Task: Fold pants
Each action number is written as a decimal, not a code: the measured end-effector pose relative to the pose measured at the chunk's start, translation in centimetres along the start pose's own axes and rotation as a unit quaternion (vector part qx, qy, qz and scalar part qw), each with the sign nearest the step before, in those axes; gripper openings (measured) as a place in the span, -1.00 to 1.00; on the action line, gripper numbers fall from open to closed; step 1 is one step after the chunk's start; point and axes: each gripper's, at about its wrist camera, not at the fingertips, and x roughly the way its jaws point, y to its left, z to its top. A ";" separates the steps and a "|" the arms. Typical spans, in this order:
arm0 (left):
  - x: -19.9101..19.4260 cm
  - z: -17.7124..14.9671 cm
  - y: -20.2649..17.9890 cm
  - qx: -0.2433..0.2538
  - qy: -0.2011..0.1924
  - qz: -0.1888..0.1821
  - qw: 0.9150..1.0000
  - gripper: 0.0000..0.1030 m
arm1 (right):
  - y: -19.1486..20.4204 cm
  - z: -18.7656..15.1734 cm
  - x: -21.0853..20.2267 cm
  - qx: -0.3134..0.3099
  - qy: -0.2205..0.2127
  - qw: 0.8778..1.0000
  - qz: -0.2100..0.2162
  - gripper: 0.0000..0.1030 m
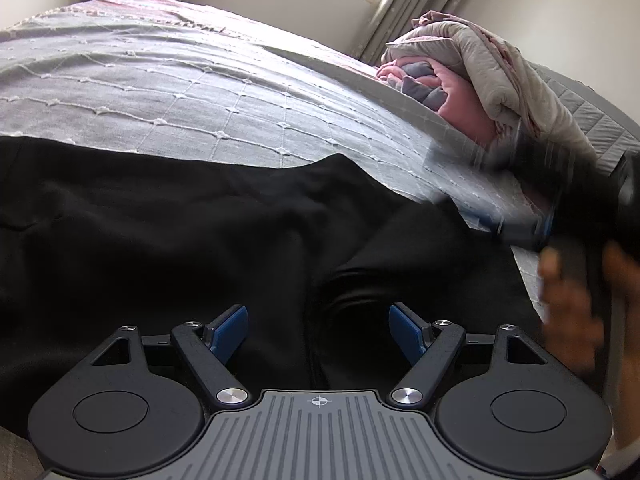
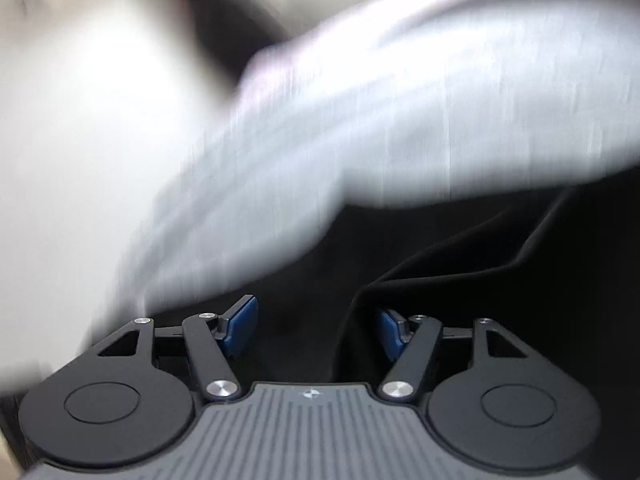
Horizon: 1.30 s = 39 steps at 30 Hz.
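Right now my left gripper (image 1: 318, 332) hangs low over the black pants (image 1: 180, 240), which lie spread across the near part of the bed (image 1: 200, 92), its fingers wide apart and holding nothing. My right gripper (image 2: 318, 330) is heavily blurred in its own view, fingers also spread, a ridge of black cloth standing between them but not pinched. I'd judge this the reach for a fold: best to settle both grippers, take matching edges of the fabric, and close on one layer each before lifting.
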 end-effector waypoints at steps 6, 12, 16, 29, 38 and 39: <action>0.4 0.4 0.3 -0.017 0.005 -0.003 1.000 0.50 | 0.0 0.0 -0.1 0.015 -0.028 0.999 -0.019 1.00; 0.2 0.9 1.5 -0.064 0.001 -0.025 0.998 0.48 | 1.7 -4.1 -1.6 -0.093 0.036 0.992 -0.080 1.00; -0.2 0.9 1.8 -0.070 0.001 -0.015 0.997 0.48 | 5.1 -7.5 -1.6 -0.211 0.075 0.972 -0.071 1.00; -1.1 0.4 2.0 -0.089 0.002 -0.031 0.996 0.48 | 11.6 -18.6 -1.1 -0.534 0.079 0.832 -0.123 0.91; -1.0 0.5 2.4 -0.110 0.004 -0.055 0.992 0.47 | 12.6 -18.0 -3.2 -0.503 0.030 0.854 -0.129 -0.16; -1.0 0.5 2.6 -0.123 0.005 -0.065 0.990 0.52 | 12.6 -17.4 -3.6 -0.490 0.019 0.863 -0.126 -0.16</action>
